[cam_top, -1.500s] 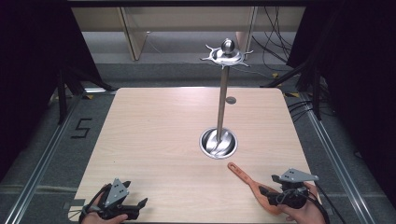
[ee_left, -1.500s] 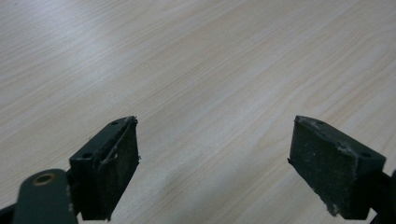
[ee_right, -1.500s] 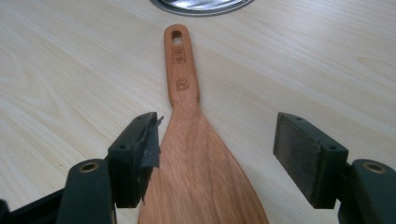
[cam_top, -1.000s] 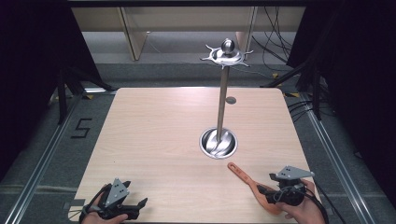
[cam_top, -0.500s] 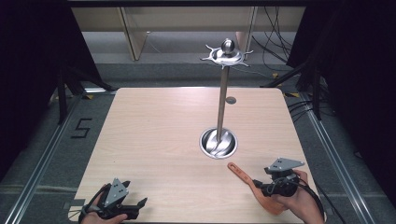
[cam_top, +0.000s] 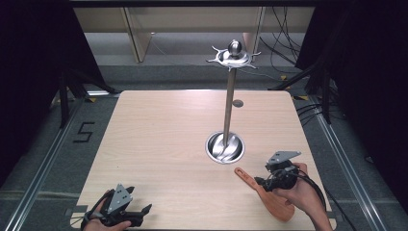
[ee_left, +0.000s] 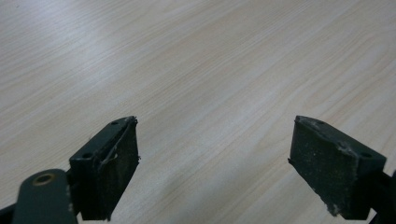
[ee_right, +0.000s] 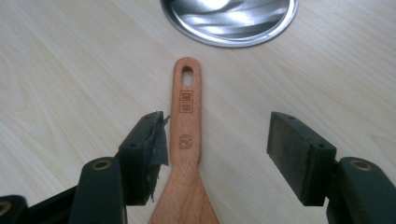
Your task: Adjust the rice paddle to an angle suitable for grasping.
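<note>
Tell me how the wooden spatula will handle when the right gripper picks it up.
The spatula looks like solid wood, so probably stiff and light. It lies flat on the table, so it should not roll. Its smooth, narrow handle sits nearer one jaw of the right gripper, so it may pivot toward the wide blade once squeezed.

The wooden spatula [ee_right: 186,140] runs off the bottom edge of the right gripper view, so its blade below the right gripper [ee_right: 217,140] is cut off. In the high view the right hand [cam_top: 300,192] covers part of that blade. The metal dish [ee_right: 229,21] beyond the jaws is clipped by the top edge. The left hand [cam_top: 103,222] is cut at the bottom edge.
</note>
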Available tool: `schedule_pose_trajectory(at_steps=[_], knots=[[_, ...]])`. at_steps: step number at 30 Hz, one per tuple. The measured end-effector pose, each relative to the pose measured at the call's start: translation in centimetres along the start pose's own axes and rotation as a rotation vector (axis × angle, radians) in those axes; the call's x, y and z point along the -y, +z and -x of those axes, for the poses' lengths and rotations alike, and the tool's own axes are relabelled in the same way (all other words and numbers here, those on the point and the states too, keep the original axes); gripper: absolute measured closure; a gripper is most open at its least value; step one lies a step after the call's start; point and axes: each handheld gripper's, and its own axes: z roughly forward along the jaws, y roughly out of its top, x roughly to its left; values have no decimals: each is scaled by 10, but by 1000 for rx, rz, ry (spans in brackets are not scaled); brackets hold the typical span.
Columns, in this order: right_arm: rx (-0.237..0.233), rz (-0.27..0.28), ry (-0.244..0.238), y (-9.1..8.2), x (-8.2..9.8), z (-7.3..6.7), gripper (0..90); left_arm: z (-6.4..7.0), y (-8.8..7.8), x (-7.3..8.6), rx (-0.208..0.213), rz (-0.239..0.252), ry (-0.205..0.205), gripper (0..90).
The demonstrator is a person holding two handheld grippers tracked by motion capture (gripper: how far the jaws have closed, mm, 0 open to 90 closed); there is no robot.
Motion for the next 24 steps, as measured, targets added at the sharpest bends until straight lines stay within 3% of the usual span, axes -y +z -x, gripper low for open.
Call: schedule_pose_trajectory(at_steps=[2, 3, 4, 5, 7, 9, 11, 12, 13, 14, 18, 20, 24], knots=[[4, 18, -21, 5, -1, 0, 387, -1, 0, 0, 5, -3, 9, 150], [-10, -33, -45, 9, -4, -1, 393, 1, 0, 0, 9, -5, -14, 150], [-3, -24, -51, 12, -5, -2, 397, 1, 0, 0, 9, -5, -14, 151], [-13, -65, -62, 14, -8, -2, 402, 0, 0, -1, 6, -5, 15, 150], [-18, -90, -51, 16, -10, -4, 410, 0, 0, 0, 5, -5, 12, 150], [-18, -114, -52, 22, -15, -5, 436, 1, 0, 0, 2, -1, -17, 151], [-29, -118, -84, 25, -18, -3, 440, 1, 0, 0, 2, -4, -9, 151], [-30, -141, -66, 26, -20, -5, 444, 1, 0, 0, 3, -2, -11, 151], [-29, -140, -98, 28, -21, -3, 447, 1, 1, 0, 3, -1, -17, 151], [-38, -174, -65, 28, -22, -6, 452, 1, 0, 0, 3, 0, -18, 151], [-39, -197, -82, 34, -25, -6, 471, 0, 0, 0, 7, -4, -11, 151], [-48, -226, -91, 37, -27, -7, 504, -1, 0, 0, -3, -12, 14, 151], [-46, -273, -93, 41, -29, -7, 526, -1, 0, -1, 6, -4, 4, 151]])
